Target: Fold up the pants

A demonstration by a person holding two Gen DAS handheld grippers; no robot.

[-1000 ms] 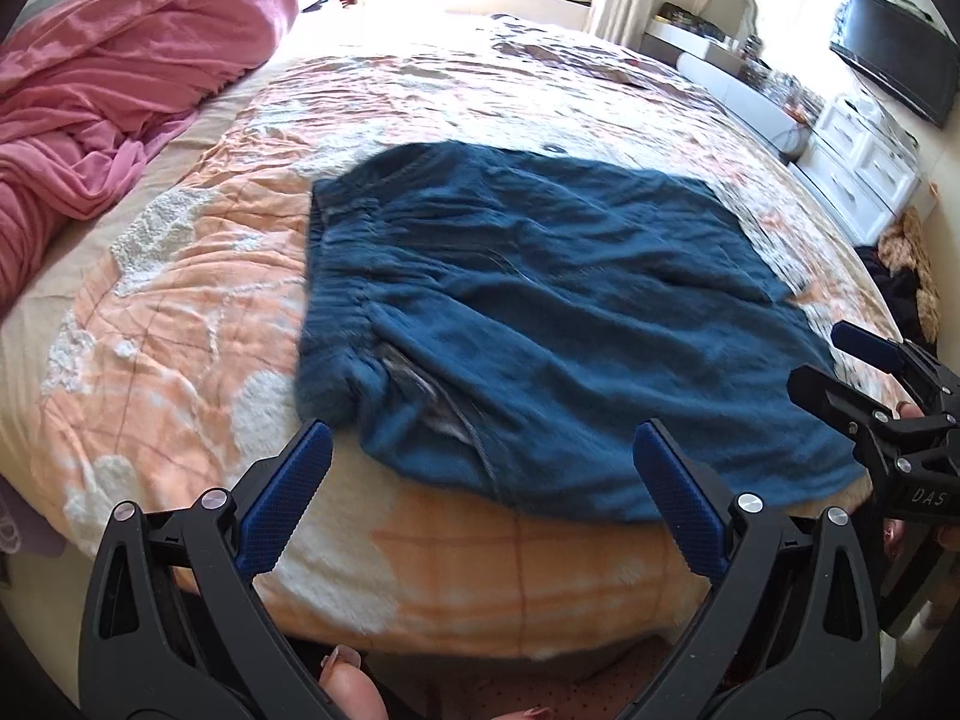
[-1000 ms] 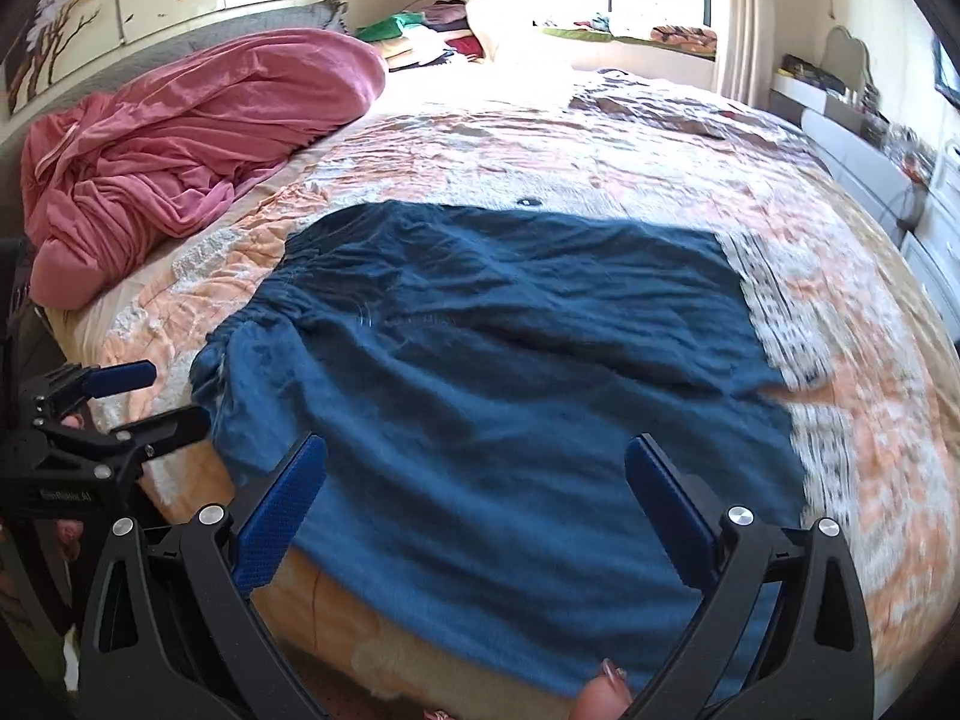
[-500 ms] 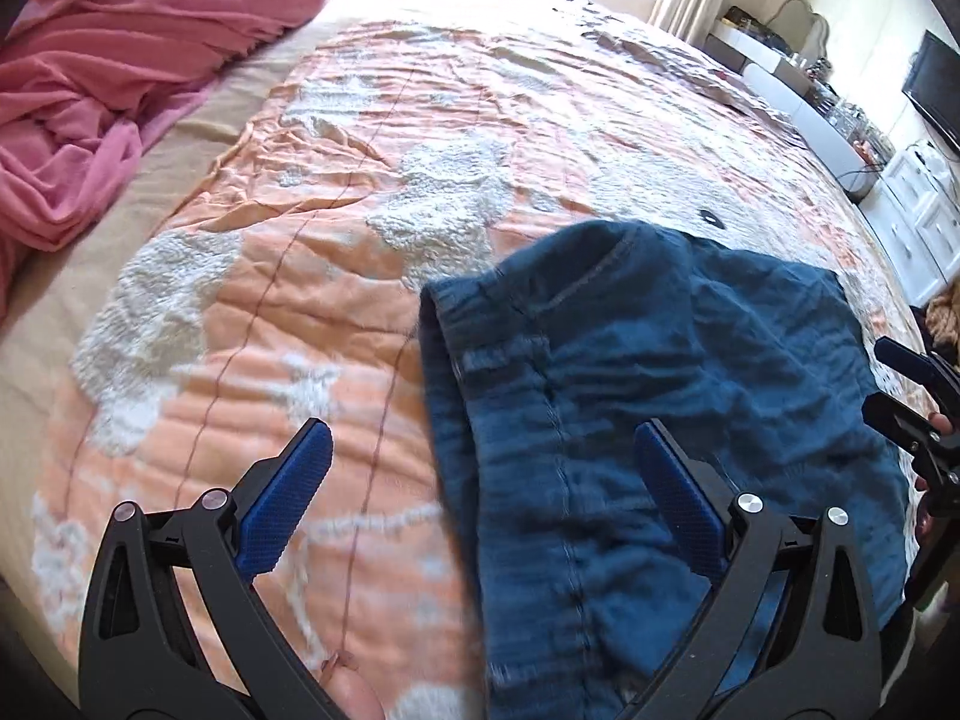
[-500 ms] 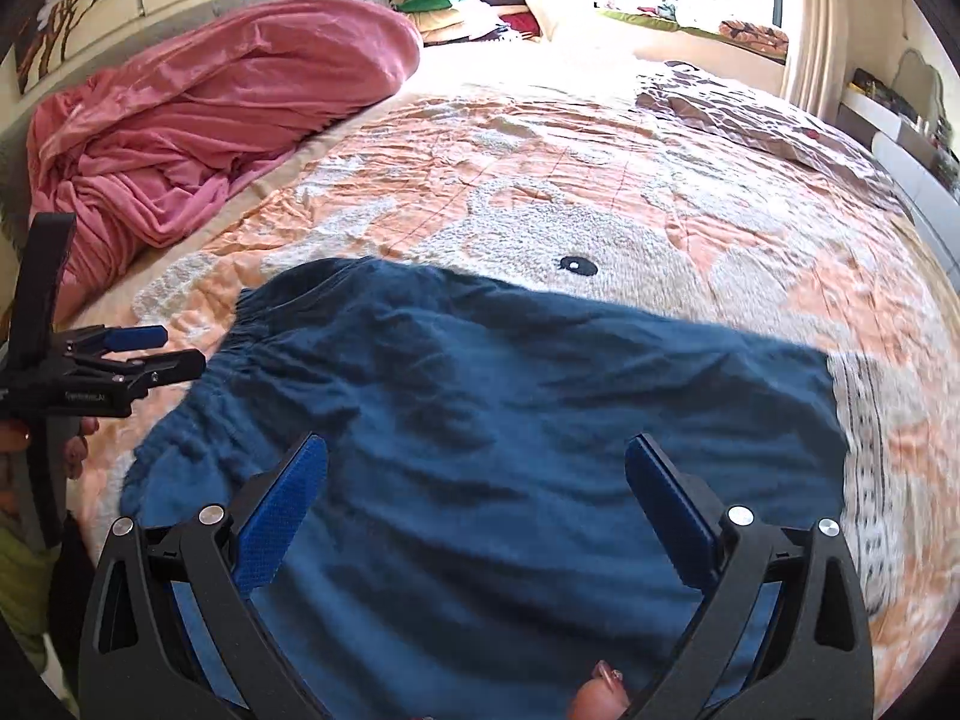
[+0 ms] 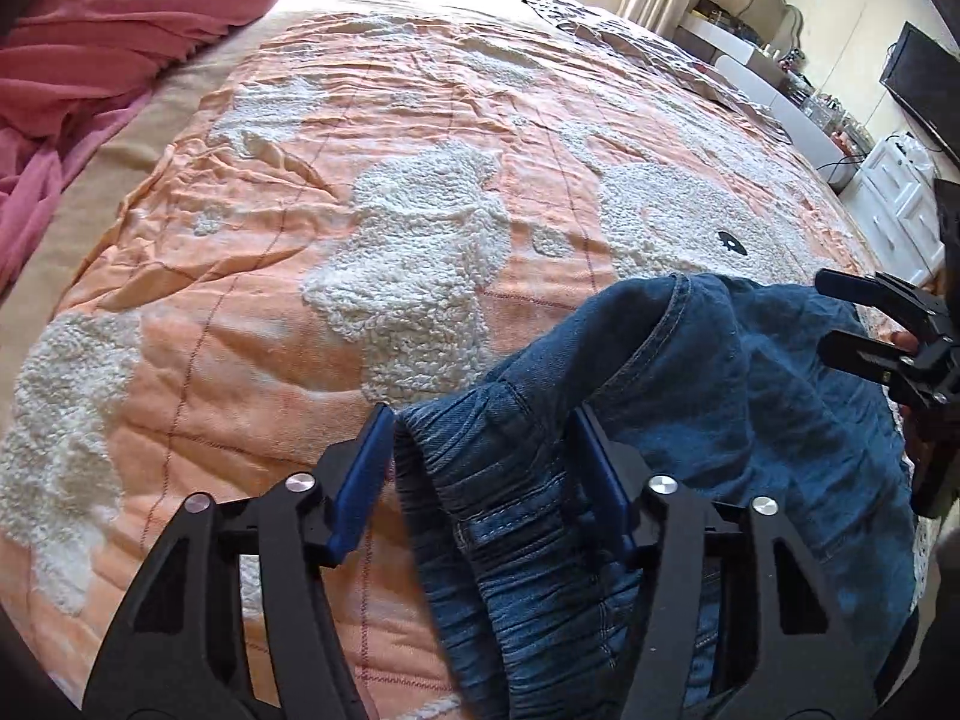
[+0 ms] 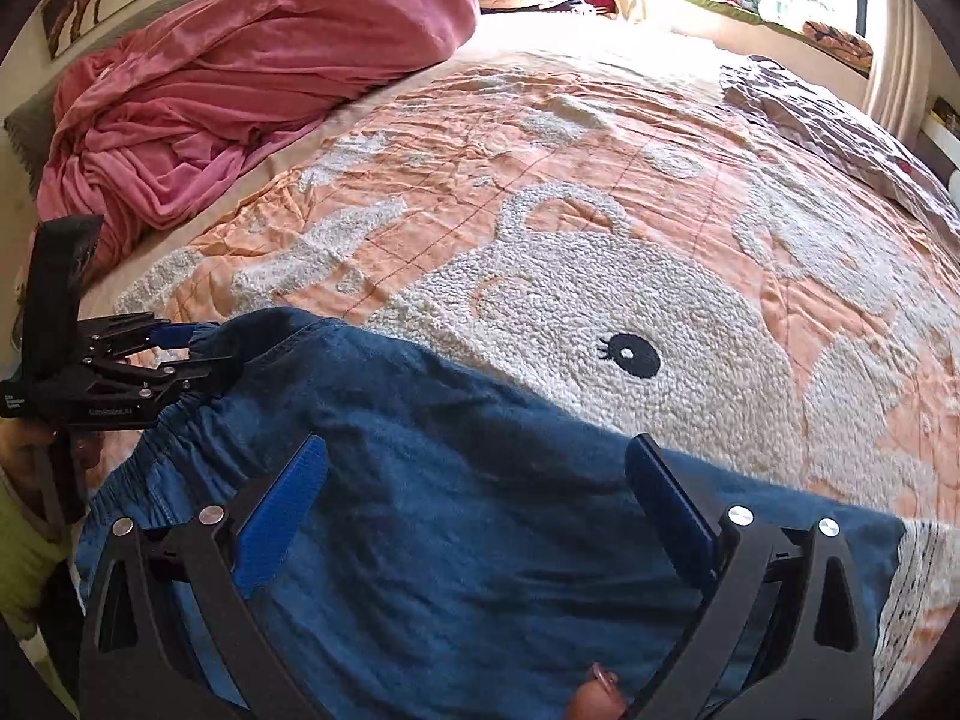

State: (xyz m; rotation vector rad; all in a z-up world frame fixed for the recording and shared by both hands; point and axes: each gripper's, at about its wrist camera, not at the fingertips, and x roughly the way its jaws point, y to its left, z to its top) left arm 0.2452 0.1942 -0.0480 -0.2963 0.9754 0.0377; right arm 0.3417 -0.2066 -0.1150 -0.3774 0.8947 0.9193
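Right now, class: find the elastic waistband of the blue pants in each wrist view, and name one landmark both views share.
Left wrist view: the waistband sits bottom centre, between the left gripper fingers.
Right wrist view: the waistband is at the left edge, where the left gripper reaches it.
Shared landmark: the black eye on the bedspread.

One pair of blue pants (image 6: 456,516), one pink blanket (image 6: 240,78), one peach bedspread (image 6: 600,192), two grippers: left gripper (image 5: 483,468), right gripper (image 6: 480,498).
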